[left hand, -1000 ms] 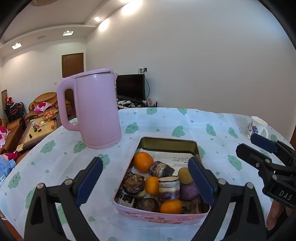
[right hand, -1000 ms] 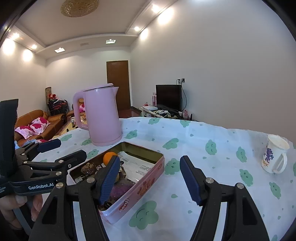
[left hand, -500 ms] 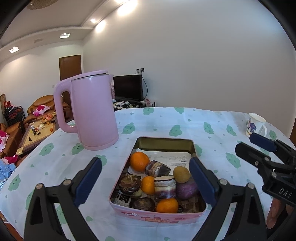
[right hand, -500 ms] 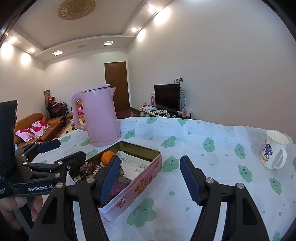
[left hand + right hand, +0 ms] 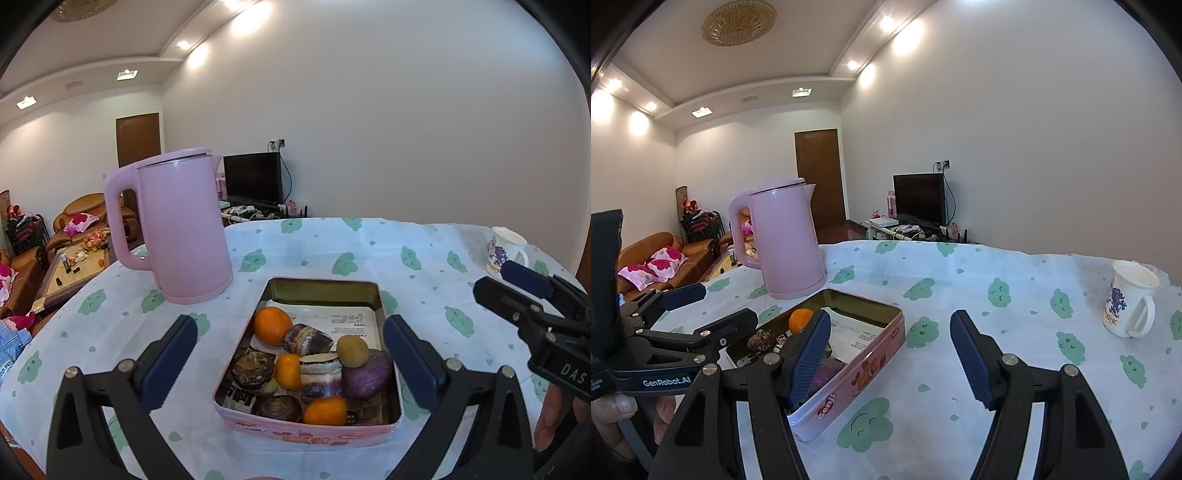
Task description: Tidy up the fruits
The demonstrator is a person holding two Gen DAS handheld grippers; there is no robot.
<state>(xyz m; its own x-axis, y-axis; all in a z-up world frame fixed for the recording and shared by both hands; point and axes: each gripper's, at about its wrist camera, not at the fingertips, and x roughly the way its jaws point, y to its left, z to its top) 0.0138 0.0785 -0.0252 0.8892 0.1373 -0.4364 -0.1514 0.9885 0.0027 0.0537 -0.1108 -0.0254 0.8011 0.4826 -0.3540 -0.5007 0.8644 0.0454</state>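
A pink tin (image 5: 380,430) (image 5: 864,373) sits on the clouded tablecloth. It holds three oranges (image 5: 272,325), dark brown mangosteen-like fruits (image 5: 253,373), a purple fruit (image 5: 366,373), a small yellow-brown fruit (image 5: 352,350) and striped pieces (image 5: 320,373). My left gripper (image 5: 290,363) is open and empty, hovering just before the tin with a finger to each side. My right gripper (image 5: 890,356) is open and empty, over the cloth right of the tin; it also shows in the left wrist view (image 5: 517,291).
A tall pink kettle (image 5: 183,229) (image 5: 785,236) stands left of and behind the tin. A white printed mug (image 5: 1128,299) (image 5: 504,247) stands at the far right. The table edge curves close on the left, with sofas and a low table beyond.
Both views have shifted slightly; the kettle and tin sit a little further left and lower in frame. Both grippers stay open and empty.
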